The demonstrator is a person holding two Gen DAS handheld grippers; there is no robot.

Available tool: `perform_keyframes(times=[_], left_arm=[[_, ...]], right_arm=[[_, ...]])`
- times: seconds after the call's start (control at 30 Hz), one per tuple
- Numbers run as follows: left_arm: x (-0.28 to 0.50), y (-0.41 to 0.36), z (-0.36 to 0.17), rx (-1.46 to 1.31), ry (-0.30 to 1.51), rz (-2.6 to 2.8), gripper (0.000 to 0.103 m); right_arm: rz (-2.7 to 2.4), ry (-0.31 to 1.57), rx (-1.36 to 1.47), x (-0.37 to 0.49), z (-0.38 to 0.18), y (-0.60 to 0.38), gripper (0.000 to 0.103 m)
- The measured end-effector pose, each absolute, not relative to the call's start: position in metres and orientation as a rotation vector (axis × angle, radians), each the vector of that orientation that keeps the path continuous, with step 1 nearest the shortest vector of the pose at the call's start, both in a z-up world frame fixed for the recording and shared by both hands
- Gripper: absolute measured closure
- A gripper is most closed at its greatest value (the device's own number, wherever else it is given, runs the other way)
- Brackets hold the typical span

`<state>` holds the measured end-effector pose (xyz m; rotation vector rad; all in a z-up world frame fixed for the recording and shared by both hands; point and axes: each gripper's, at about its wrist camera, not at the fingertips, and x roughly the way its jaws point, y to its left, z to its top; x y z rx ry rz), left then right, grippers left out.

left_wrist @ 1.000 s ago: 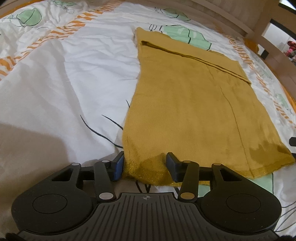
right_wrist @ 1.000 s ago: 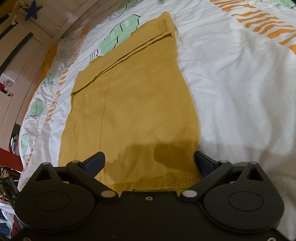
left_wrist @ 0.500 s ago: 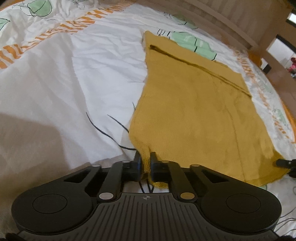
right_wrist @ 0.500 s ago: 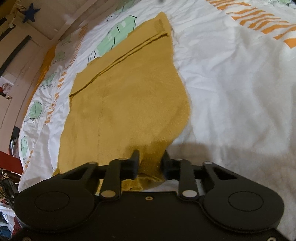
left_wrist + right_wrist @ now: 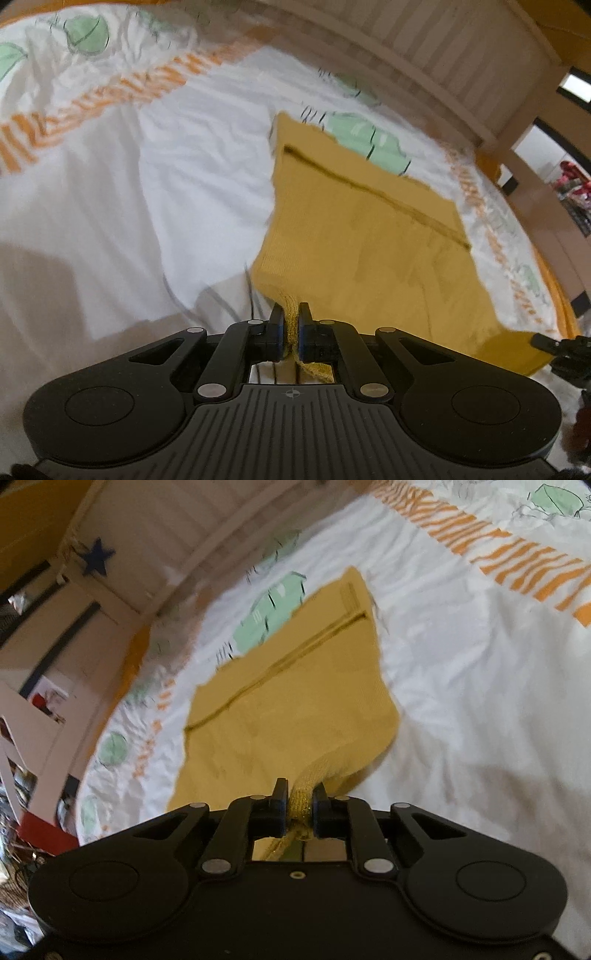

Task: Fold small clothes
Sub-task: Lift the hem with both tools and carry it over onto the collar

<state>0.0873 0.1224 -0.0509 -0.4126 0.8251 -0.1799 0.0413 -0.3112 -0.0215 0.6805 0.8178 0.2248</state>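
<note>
You have the left gripper [image 5: 290, 325] and the right gripper [image 5: 300, 806], its jaws just closing, each clenched on a near corner of the yellow garment [image 5: 354, 240] on the bed cover [image 5: 110, 206]. Next, carry both corners evenly toward the far edge.

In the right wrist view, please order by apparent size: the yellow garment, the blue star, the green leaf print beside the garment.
1. Yellow garment
2. Green leaf print
3. Blue star
</note>
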Motion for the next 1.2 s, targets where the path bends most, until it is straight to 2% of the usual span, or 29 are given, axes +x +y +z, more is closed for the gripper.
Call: perform_keyframes(times=[0.23, 0.6, 0.9, 1.03, 1.13, 1.2], left_arm=[[0.118, 0.125, -0.023, -0.424, 0.738, -0.199, 0.097], [0.205, 0.126, 0.009, -0.431, 0.614, -0.193, 0.097], [0.291, 0.115, 0.006, -0.412, 0.561, -0.171, 0.097], [0.324, 0.11, -0.011, -0.404, 0.594, -0.155, 0.097], [0.342, 0.106, -0.027, -0.387, 0.634, -0.129, 0.097], [0.347, 0.106, -0.035, -0.388, 0.657, -0.118, 0.097]], right_arm=[[0.249, 0.728, 0.72, 0.069, -0.008, -0.316, 0.082], [0.247, 0.605, 0.71, 0.159, 0.014, -0.334, 0.082], [0.192, 0.55, 0.727, 0.238, -0.001, -0.35, 0.082], [0.145, 0.554, 0.737, 0.266, -0.016, -0.361, 0.082], [0.147, 0.585, 0.685, 0.277, -0.023, -0.359, 0.075], [0.17, 0.616, 0.641, 0.277, -0.025, -0.353, 0.074]])
